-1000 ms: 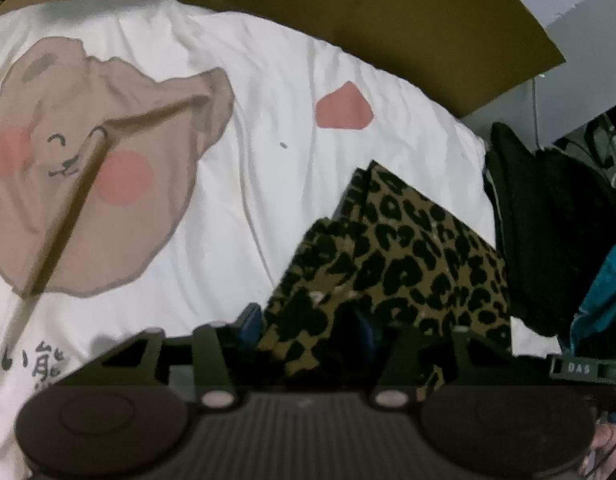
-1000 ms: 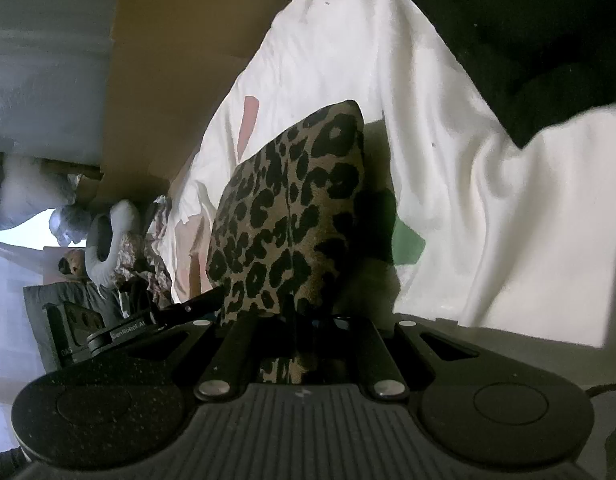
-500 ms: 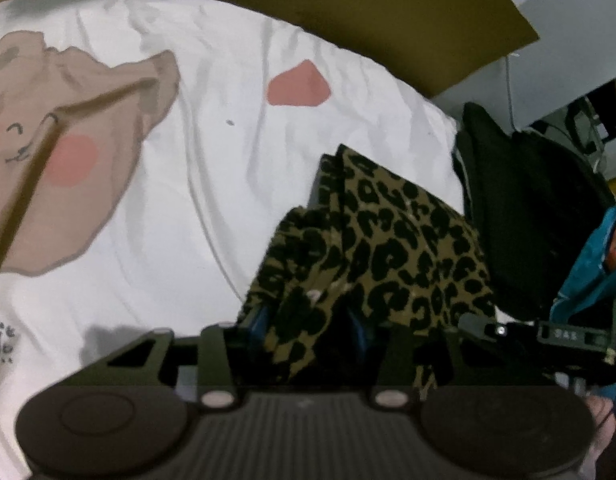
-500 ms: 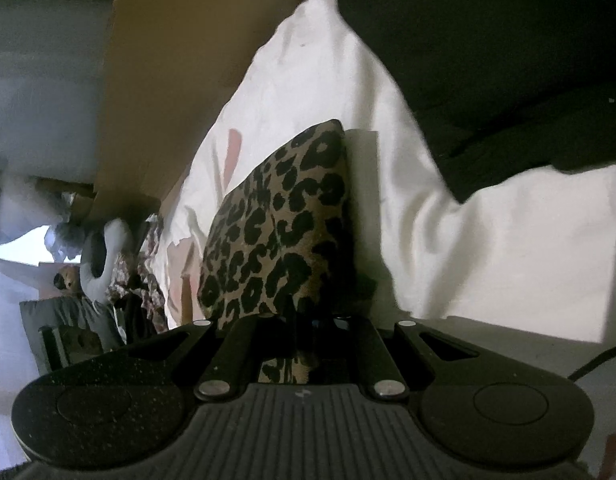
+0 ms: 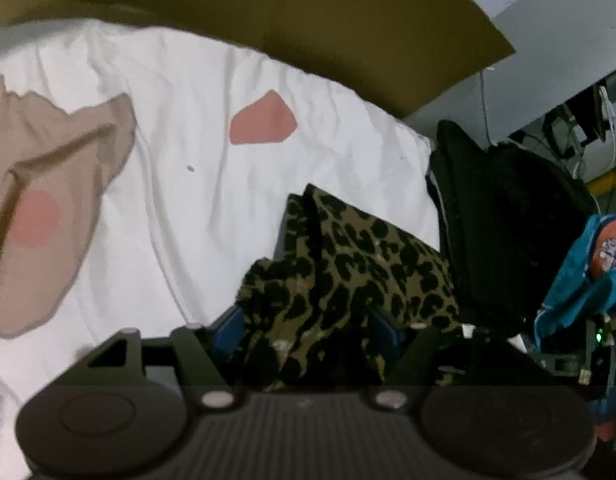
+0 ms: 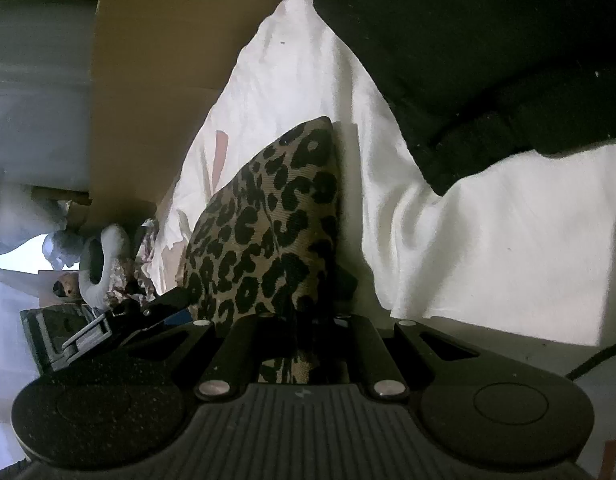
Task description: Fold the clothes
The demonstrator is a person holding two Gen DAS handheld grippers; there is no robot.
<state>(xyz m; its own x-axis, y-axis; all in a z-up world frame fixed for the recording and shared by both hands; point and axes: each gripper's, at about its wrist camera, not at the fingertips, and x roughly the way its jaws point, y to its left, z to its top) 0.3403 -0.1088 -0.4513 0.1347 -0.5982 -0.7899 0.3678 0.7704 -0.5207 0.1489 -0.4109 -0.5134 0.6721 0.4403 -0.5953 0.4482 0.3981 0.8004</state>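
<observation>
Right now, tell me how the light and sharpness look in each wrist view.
Left wrist view: dim, soft, fisheye-curved; the white sheet is brightest, its bear print smeared at the left edge. Right wrist view: harsher contrast; the leopard-print garment is sharp, the black clothing nearly featureless, with daylight glare at the left edge.

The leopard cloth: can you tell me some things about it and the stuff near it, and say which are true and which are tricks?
1. The leopard cloth lies on a white sheet with a bear picture. True.
2. The right tongs are wide open with nothing in them. False: they are shut on the leopard cloth.
3. A black garment sits next to the leopard cloth. True.
4. The leopard cloth is bright blue. False: it is tan with black spots.
5. The left tongs are opening, with the leopard cloth between them. True.
6. The pink patch is covered by the leopard cloth. False: it lies bare on the sheet, apart.
</observation>
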